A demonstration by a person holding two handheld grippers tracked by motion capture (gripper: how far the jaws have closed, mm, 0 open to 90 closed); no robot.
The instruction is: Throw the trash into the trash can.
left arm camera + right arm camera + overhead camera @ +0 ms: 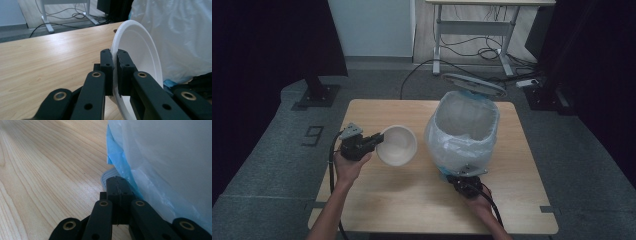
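Right hand-held gripper (466, 183) sitting closed, empty, at bin (464, 131) base lower centre; left hand-held gripper (373, 142) clamping tilted bowl (397, 145) rim mid-frame over tabletop (412, 200), bowl not yet binned

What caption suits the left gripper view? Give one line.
Left claw shut on the rim of a white round bowl, above the light wooden table, beside a white plastic bin liner.

White bowl (397, 145), pale wood-grain table (412, 200) — translucent white bag (464, 130), blue edge.

White bowl (397, 145) tilted above table, beside open bin (464, 131) lined with white bag
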